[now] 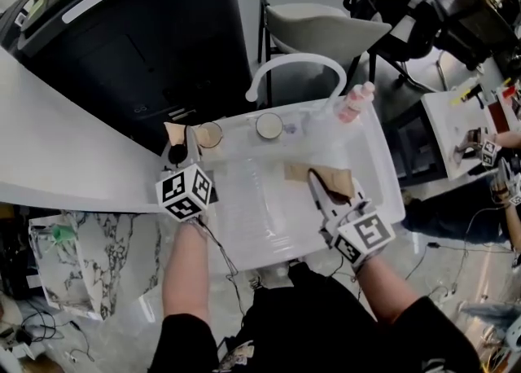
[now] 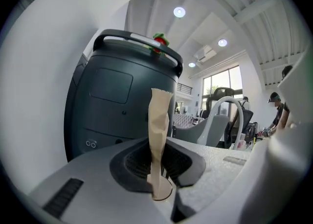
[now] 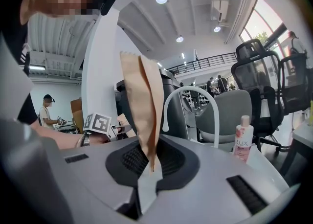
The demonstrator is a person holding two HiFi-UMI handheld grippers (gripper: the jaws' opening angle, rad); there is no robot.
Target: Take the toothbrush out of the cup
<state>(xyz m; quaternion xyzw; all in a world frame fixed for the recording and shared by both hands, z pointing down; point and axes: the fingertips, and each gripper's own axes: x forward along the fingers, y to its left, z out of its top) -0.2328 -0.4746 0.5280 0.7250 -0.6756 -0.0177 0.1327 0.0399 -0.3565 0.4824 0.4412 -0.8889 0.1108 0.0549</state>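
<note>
My left gripper [image 1: 177, 146] is shut on a slim toothbrush in a brown paper sleeve [image 2: 160, 120], which stands upright between the jaws in the left gripper view [image 2: 160, 171]. In the head view its tip [image 1: 174, 131] shows just left of a small clear cup [image 1: 209, 134] at the back left corner of the clear plastic tub [image 1: 383, 169]. The sleeve is outside the cup. My right gripper [image 1: 320, 190] hovers over the tub's right half, shut on a wider flat brown paper packet [image 1: 334, 177]. That packet [image 3: 144, 100] rises upright from the jaws [image 3: 149, 162].
A white arched faucet [image 1: 297, 62] and a pink bottle [image 1: 356, 103] stand at the tub's back rim, a round white lid [image 1: 269, 125] next to the cup. A dark bin [image 1: 138, 46] is behind, a white counter [image 1: 57, 143] to the left, a grey chair [image 1: 326, 28] beyond.
</note>
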